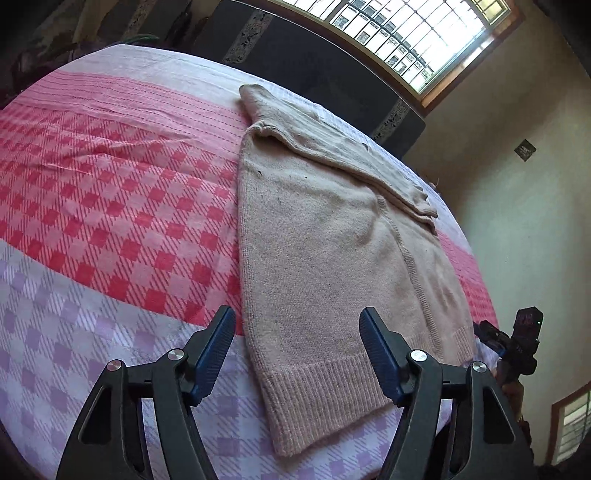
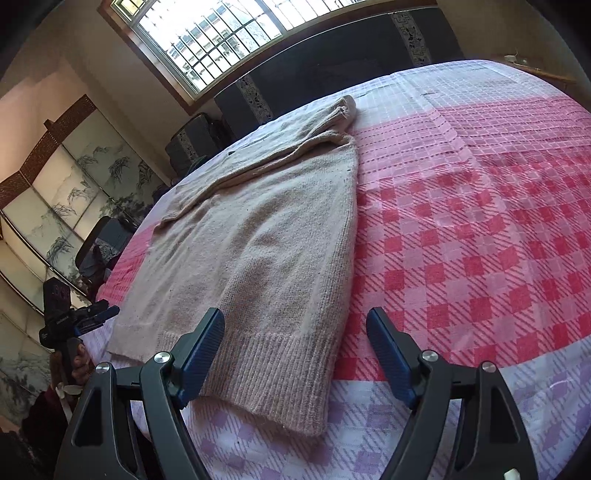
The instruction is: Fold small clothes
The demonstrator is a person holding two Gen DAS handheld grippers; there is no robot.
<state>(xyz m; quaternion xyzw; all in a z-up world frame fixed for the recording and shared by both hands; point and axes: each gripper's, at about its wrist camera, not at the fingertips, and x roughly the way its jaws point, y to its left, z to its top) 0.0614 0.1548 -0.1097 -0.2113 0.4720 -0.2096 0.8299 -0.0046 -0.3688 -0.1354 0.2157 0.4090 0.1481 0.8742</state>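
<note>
The sweater (image 1: 325, 236) is matt, fuzzy knit, ribbed at its six-o'clock hem; the bedspread (image 1: 110, 177) is woven checked cloth.

The bedspread (image 1: 110, 192) runs off the frame at 9 and 6 o'clock in the left wrist view. The window (image 1: 406, 33) is cut at 12 o'clock, its panes glared white. Under the sweater (image 2: 258, 240), the folded layers are hidden. The hand (image 2: 79, 363) at 8 o'clock is dim and partly covered.

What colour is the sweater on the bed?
The sweater is a pale pinkish beige, plain knit. The right wrist view shows it best.
</note>
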